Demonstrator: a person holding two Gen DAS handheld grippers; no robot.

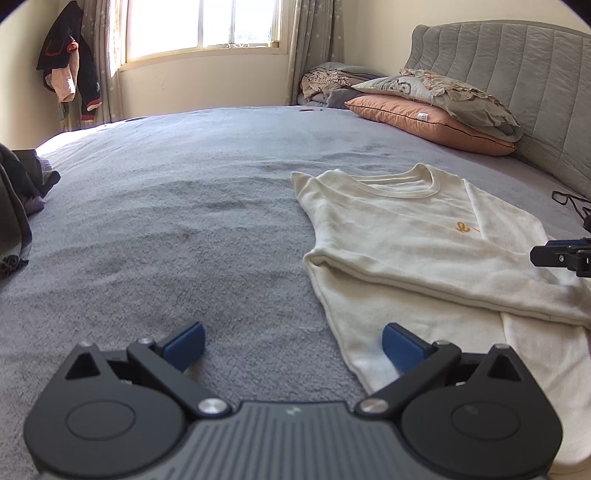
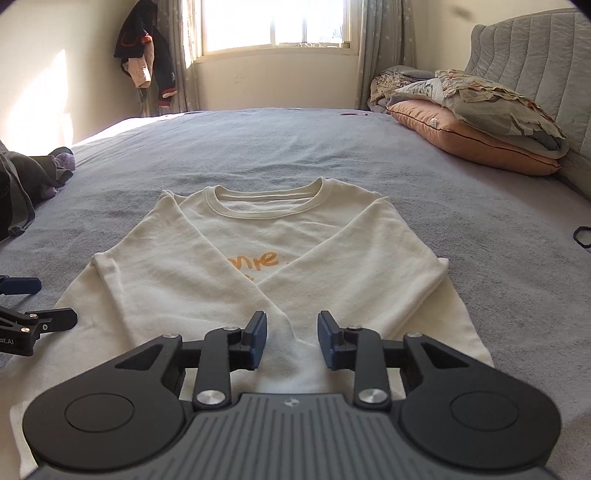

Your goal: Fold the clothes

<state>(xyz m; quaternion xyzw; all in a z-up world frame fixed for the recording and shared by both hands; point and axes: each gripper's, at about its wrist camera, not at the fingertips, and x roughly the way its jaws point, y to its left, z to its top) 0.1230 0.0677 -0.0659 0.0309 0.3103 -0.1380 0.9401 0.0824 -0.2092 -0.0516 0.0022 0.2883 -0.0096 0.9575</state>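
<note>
Sweatshirt (image 2: 229, 258): cream, lying flat on the grey bed cover (image 2: 295, 147), neckline toward the window, both sleeves folded in so they cross over the chest; orange lettering shows partly between the sleeves.
Dark clothes (image 2: 26, 184): heaped at the left edge of the bed, well apart from the sweatshirt.
Hanging clothes (image 2: 147, 55): dark jacket with a pink piece, in the far left corner beside the curtain.
Left gripper (image 1: 293, 345): low over the bed at the sweatshirt's left side near the hem; fingers spread wide, holding nothing. Its left blue pad (image 1: 186, 345) is over bare bed cover, its right pad over the cloth's edge; whether the pads touch the surface I cannot tell. In the right wrist view its black tips show at the left border, beside the left sleeve.
Window (image 2: 273, 22): bright, in the far wall, curtains on both sides.
Right gripper (image 2: 292, 339): over the lower middle of the sweatshirt, just below the point where the sleeves cross; fingers parted with a moderate gap, nothing between them. From the left wrist view only its dark tip shows at the right border, above the right sleeve.
Pillows (image 2: 476, 129): orange one below, patterned one and crumpled bedding on top, at the far right against the grey padded headboard (image 2: 528, 55).
Black cord (image 2: 583, 236): on the bed cover at the right border.
</note>
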